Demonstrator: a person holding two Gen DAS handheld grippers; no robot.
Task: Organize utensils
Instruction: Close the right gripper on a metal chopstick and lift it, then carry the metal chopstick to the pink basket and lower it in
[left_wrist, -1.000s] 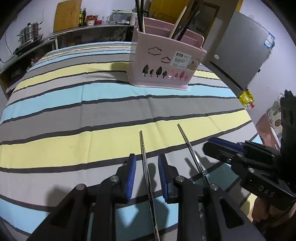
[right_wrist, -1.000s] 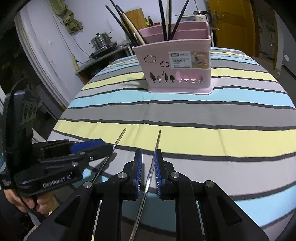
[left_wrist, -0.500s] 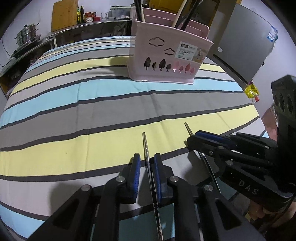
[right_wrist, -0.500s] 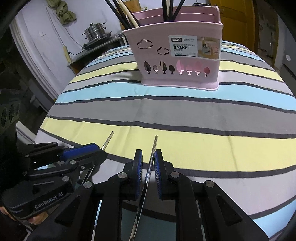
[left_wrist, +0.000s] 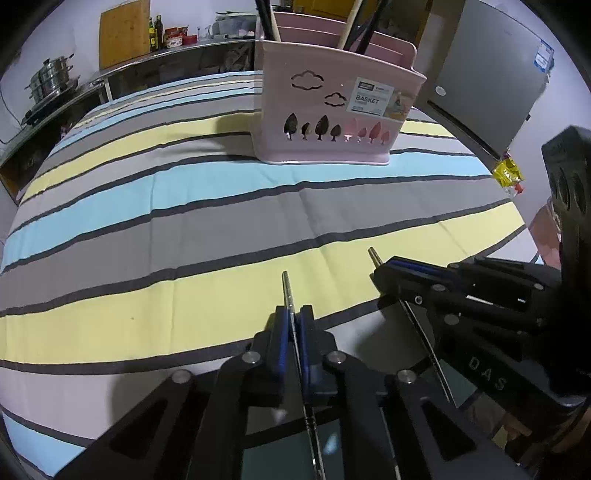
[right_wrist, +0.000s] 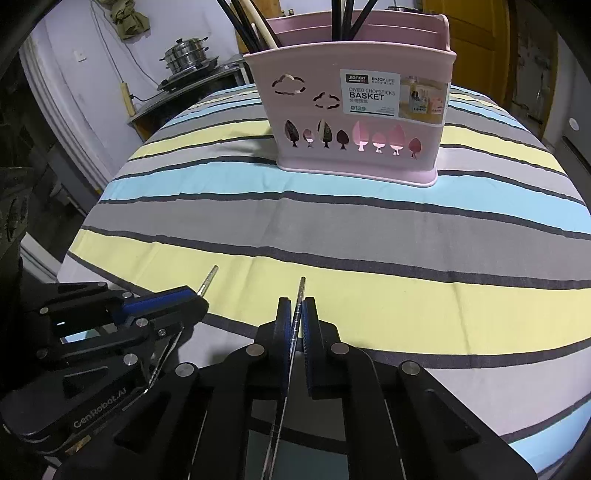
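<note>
A pink chopstick basket (left_wrist: 332, 110) stands at the far side of the striped table, with dark and wooden utensils upright in it; it also shows in the right wrist view (right_wrist: 354, 118). My left gripper (left_wrist: 294, 317) is shut on a metal chopstick (left_wrist: 287, 288) whose tip points toward the basket. My right gripper (right_wrist: 296, 314) is shut on a second metal chopstick (right_wrist: 301, 291). The right gripper shows in the left wrist view (left_wrist: 391, 271) and the left gripper in the right wrist view (right_wrist: 192, 297). Both are near the table's front edge, side by side.
The striped tablecloth (left_wrist: 184, 229) covers a round table. A counter with a steel pot (left_wrist: 48, 81), bottles and a wooden board stands at the back left. A grey fridge (left_wrist: 491, 81) is at the right, a yellow door (right_wrist: 476, 48) behind the basket.
My left gripper has closed on its chopstick. Both grippers have moved forward toward the basket, each holding a chopstick.
</note>
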